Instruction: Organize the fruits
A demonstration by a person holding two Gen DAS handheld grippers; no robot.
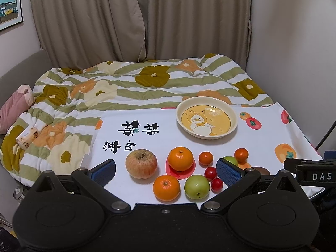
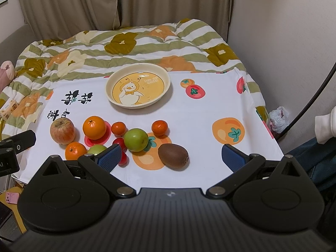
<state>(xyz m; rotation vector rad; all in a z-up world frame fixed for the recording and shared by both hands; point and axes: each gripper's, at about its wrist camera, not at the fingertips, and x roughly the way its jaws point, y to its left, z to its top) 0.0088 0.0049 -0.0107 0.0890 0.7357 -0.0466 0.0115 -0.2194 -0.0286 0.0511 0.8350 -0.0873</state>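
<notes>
A cream plate with a duck picture [image 1: 231, 113] [image 2: 166, 77] sits empty at the back of a white fruit-print cloth [image 1: 147, 142] [image 2: 210, 109]. In front lie a red apple [image 1: 141, 163] [image 2: 62, 130], two large oranges [image 1: 180, 158] [image 1: 166, 187] [image 2: 94, 127] [image 2: 75, 150], two small mandarins [image 1: 206, 158] [image 1: 241, 155] [image 2: 118, 128] [image 2: 159, 127], two green apples [image 1: 197, 187] [image 2: 135, 139] [image 2: 97, 149], cherry tomatoes [image 1: 210, 173] [image 2: 118, 142] and a kiwi [image 2: 173, 156]. My left gripper [image 1: 166, 170] is open above the fruit group. My right gripper [image 2: 171, 156] is open with the kiwi between its fingers' line.
The cloth lies on a bed with a green, orange and white floral quilt [image 1: 126, 84] [image 2: 126, 46]. Beige curtains [image 1: 147, 21] hang behind. A tissue pack [image 1: 27, 136] and a pink pillow [image 1: 14, 105] lie at the left. A wall stands on the right.
</notes>
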